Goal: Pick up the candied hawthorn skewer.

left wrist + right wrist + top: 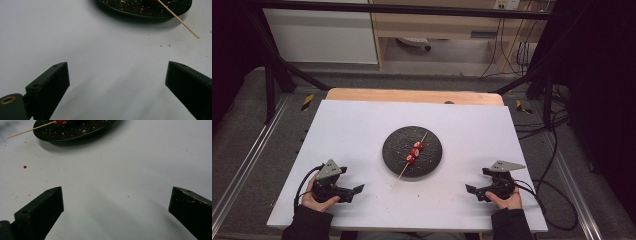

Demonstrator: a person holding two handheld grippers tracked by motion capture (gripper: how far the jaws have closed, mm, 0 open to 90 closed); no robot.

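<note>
On a white table (362, 120), a person's left hand (314, 199) rests near the front edge holding the left gripper (354, 191), its jaws spread wide apart and grasping nothing, pointing toward the middle of the table. In the left gripper view the two black jaws stand well apart over bare white surface, with the near rim of the plate (130, 13) and the free end of the skewer (186, 26) ahead of them, well clear of both jaws.

At the centre of the table sits a round black plate (432, 155), speckled with crumbs. A thin wooden skewer (402, 172) lies across it at a slant, threaded with three red pieces (414, 152) in a row near the plate's middle; its lower end juts out past the plate's front rim over the table. A few crumbs lie scattered on the white surface near that end.

At the right, the person's right hand (506, 199) holds the right gripper (472, 191), likewise resting near the front edge and turned inward toward the plate. In the right gripper view its jaws are released and wide apart with nothing between them; the plate (75, 132) and the skewer's bare end (27, 131) lie beyond, apart from the jaws. A single red crumb (25, 166) lies on the table short of the plate.
</note>
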